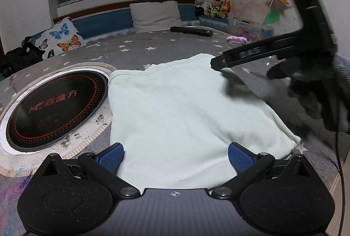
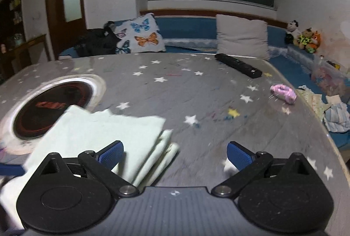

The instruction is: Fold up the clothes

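We see the left gripper [image 1: 176, 154] with its two fingers spread wide apart, nothing between them; the blue pads [image 1: 111, 156] carry a fine ribbed grid, set on black hinged links over matte, speckled round housings. Directly ahead of it, and partly under the gap, lies the pale mint garment [image 1: 175, 109], a soft fleecy cloth folded into a rough rectangle with a seamed hem along its far edge and rounded, thick corners.

In its own view the right gripper [image 2: 175, 154] is likewise splayed open and empty, its left pad over the garment's [image 2: 105, 133] near corner, where stacked layers show as plump folded edges. From the left camera that gripper [image 1: 218, 64] shows as a blurred black shape whose tip sits at the cloth's far right corner; whether it touches we cannot tell.

The garment rests on a grey table cover [image 1: 153, 50] printed with white stars, glossy and a little scuffed. Just left of the cloth is a round black glass cooktop [image 1: 56, 109] with rings of orange dots, set in a pale rim. Farther off lie a long black remote [image 2: 238, 65] and a small pink fuzzy item [image 2: 283, 93].
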Available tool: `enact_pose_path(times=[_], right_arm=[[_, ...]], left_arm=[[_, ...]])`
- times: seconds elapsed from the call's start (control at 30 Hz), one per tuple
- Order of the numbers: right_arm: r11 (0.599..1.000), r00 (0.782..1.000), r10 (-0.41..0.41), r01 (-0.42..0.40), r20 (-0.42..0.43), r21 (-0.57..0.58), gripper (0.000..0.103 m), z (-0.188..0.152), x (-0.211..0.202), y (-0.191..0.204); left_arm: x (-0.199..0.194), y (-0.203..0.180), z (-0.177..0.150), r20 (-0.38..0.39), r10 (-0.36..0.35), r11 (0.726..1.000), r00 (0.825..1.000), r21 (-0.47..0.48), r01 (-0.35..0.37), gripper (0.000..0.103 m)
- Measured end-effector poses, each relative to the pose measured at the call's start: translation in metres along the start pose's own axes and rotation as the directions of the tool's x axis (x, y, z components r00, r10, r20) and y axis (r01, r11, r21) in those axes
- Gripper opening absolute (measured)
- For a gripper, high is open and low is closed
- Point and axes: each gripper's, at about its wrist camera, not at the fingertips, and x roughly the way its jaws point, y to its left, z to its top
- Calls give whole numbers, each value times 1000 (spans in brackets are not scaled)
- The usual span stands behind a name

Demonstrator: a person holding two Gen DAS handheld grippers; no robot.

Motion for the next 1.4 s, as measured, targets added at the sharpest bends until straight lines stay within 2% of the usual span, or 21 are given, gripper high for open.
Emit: enact_pose_path(times=[0.13,0.27,0.4,0.47,0.73,0.87,0.93,1.03,1.17,1.3,1.4], right_arm=[[999,999,-48,48,-8,11,100,10,18,-5],[998,998,-63,63,5,25,98,14,15,-7],[999,999,-42,42,-14,29,93,11,13,-7],[997,1000,-24,25,-7,70,87,10,8,-10],[980,995,99,-99,8,170,79,-10,-27,-10],[965,986,165,-160,-5,209,71,-26,-36,-3],[960,984,176,-170,-8,221,68,-32,-36,2],[956,984,175,-173,11,237,64,-35,-37,7],[961,987,160,-162,25,225,58,-38,-38,16],[961,986,159,-165,43,222,47,-42,-39,23],[954,985,164,-174,58,243,47,-44,-38,24]], left_arm=[[0,0,0,0,-4,1000,1000,2,4,103],[0,0,0,0,-9,1000,1000,4,9,103],[-1,3,3,-8,-17,1000,1000,-8,17,103],[-3,6,6,-9,-15,1000,1000,-16,15,103],[-10,29,22,27,17,998,999,-67,-15,102],[-2,41,33,14,28,995,1000,-99,-27,92],[3,47,37,1,32,993,999,-116,-31,84],[10,54,41,-18,20,990,1000,-142,-23,77],[16,60,39,-38,15,985,999,-170,-21,74],[22,65,38,-56,0,982,998,-189,-11,70],[25,67,39,-54,-11,981,999,-193,1,69]])
